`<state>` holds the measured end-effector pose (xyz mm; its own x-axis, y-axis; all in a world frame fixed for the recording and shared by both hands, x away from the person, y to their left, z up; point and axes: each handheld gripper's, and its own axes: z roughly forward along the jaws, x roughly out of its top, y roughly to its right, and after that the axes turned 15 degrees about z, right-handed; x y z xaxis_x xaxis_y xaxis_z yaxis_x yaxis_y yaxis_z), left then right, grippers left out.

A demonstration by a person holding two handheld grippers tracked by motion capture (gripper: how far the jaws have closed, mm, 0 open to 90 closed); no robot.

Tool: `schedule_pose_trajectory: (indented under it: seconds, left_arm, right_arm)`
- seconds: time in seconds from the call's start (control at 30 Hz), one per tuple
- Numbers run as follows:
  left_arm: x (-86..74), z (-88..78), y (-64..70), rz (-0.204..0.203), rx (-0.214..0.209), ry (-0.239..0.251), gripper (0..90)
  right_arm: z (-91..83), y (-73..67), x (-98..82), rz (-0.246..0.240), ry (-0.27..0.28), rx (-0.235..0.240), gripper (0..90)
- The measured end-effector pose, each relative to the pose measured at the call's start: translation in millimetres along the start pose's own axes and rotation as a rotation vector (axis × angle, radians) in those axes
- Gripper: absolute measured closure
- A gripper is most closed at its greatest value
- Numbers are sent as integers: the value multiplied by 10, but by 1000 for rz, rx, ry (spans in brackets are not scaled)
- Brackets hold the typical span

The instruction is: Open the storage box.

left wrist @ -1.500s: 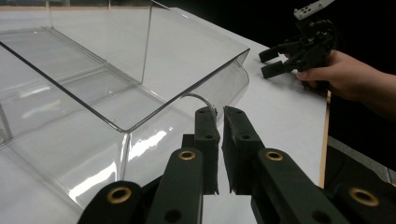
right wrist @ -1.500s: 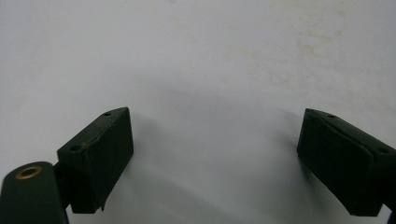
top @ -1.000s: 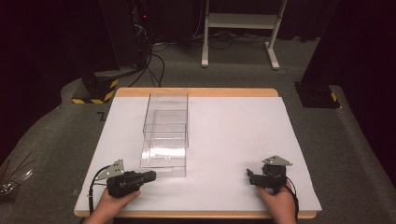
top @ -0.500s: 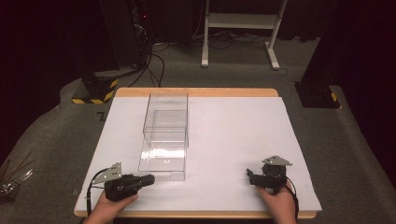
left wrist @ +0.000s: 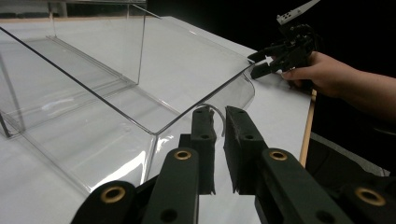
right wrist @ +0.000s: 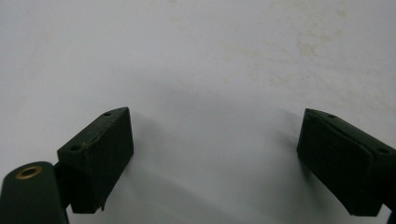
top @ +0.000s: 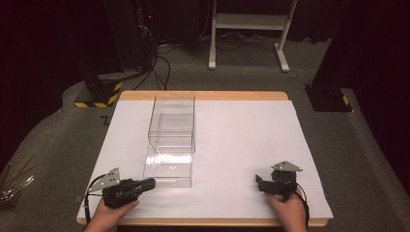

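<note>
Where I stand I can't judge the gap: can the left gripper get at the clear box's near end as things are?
Probably yes: the left gripper sits just beside the clear box, nothing between them.

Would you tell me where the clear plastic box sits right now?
In the high view, the clear plastic box lies left of the table's centre, its near end just beyond the left gripper.

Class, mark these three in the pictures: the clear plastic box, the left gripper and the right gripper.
clear plastic box [top: 170, 166], high view, near compartment's floor.
left gripper [left wrist: 219, 140], left gripper view, gap between its jaw tips.
right gripper [top: 260, 183], high view, between its jaw tips.
</note>
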<state>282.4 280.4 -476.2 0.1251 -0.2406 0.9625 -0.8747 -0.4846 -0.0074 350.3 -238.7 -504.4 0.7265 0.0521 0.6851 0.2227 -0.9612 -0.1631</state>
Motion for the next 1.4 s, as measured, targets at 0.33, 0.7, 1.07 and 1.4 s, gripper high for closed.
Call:
schedule_pose_trajectory:
  seconds: [0.33,0.7,1.07,1.4]
  left_arm:
    - [79,-19,24,14,15,21,776]
    - [264,-148,-49,18,164,91,624]
    - [170,-312,-180,40,437,32,529]
    - [-122,-359,-367,6,645,-125,448]
  right_arm:
    - [0,0,0,0,0,0,108]
    - [0,0,1,1,-1,0,108]
    - [0,1,1,0,-1,1,108]
    - [0,1,1,1,-1,1,108]
